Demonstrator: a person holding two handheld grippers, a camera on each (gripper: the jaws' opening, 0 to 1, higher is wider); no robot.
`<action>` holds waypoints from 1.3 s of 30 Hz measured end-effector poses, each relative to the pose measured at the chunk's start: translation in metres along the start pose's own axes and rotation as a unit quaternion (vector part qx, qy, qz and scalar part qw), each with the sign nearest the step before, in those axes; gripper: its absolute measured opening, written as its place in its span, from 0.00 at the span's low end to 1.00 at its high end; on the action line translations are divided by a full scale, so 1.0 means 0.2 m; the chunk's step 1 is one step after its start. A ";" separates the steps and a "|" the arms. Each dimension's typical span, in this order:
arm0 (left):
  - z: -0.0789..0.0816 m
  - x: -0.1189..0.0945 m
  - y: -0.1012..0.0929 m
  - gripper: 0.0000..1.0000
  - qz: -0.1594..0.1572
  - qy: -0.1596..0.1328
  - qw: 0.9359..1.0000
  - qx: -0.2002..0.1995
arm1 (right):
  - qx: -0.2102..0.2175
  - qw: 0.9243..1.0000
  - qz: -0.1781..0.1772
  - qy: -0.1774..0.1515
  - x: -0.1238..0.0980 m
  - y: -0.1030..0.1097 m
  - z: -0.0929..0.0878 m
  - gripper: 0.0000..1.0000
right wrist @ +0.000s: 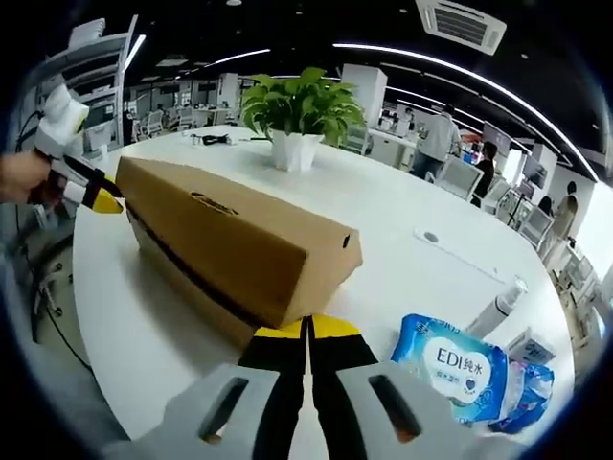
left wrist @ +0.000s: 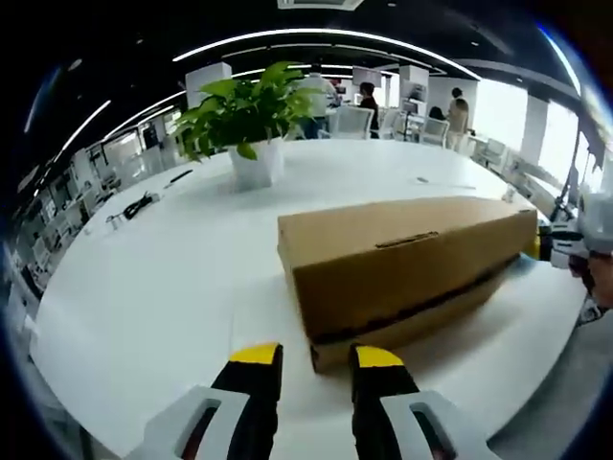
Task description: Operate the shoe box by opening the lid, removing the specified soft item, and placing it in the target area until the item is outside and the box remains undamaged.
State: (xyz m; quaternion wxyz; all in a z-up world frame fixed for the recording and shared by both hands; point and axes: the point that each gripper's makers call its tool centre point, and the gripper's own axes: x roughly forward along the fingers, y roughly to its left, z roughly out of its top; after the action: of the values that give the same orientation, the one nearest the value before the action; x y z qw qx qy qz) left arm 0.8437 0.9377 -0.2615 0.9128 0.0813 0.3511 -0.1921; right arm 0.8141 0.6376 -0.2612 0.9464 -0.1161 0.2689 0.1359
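The only writing we could read was "EDI" with Chinese characters on a blue wipes packet (right wrist: pixel 458 376), which lay on the white table (left wrist: pixel 144 287) to the right of our right gripper (right wrist: pixel 308 337). Beside it were a second blue packet (right wrist: pixel 529 388) and a white tube (right wrist: pixel 496 309).

We held our left gripper (left wrist: pixel 317 362) low over the table, its yellow-tipped jaws parted with nothing between them, aimed at one short end of the shoe box (left wrist: pixel 402 264). Our right gripper pointed at the opposite end, its jaws pressed together and empty.

The brown cardboard shoe box lay flat on the table, lid down, just beyond both pairs of jaws; we could not tell whether either touched it. A potted plant (right wrist: pixel 299 120) stood behind it.
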 end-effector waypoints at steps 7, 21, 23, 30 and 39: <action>-0.01 -0.01 0.00 0.28 -0.001 0.001 1.000 -0.003 | -0.002 1.000 0.001 0.013 0.01 0.01 -0.05 0.00; -0.01 -0.01 -0.02 0.28 -0.006 0.002 1.000 -0.006 | 0.007 0.999 0.005 0.035 -0.04 0.01 -0.13 0.08; -0.01 -0.02 -0.02 0.28 -0.007 0.001 1.000 -0.006 | 0.005 0.999 0.006 0.036 -0.05 0.01 -0.12 0.10; 0.00 -0.02 -0.02 0.28 -0.007 -0.002 1.000 -0.003 | 0.007 0.999 0.006 0.030 -0.07 0.01 -0.12 0.12; -0.01 0.00 -0.03 0.35 -0.034 -0.007 0.999 -0.008 | 0.040 0.999 0.021 0.022 -0.11 0.03 -0.11 0.24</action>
State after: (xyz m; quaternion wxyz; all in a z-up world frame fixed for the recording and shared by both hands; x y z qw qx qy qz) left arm 0.8402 0.9337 -0.2624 0.9089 0.0608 0.3486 -0.2206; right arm 0.7847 0.6326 -0.2684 0.9412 -0.0751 0.2970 0.1423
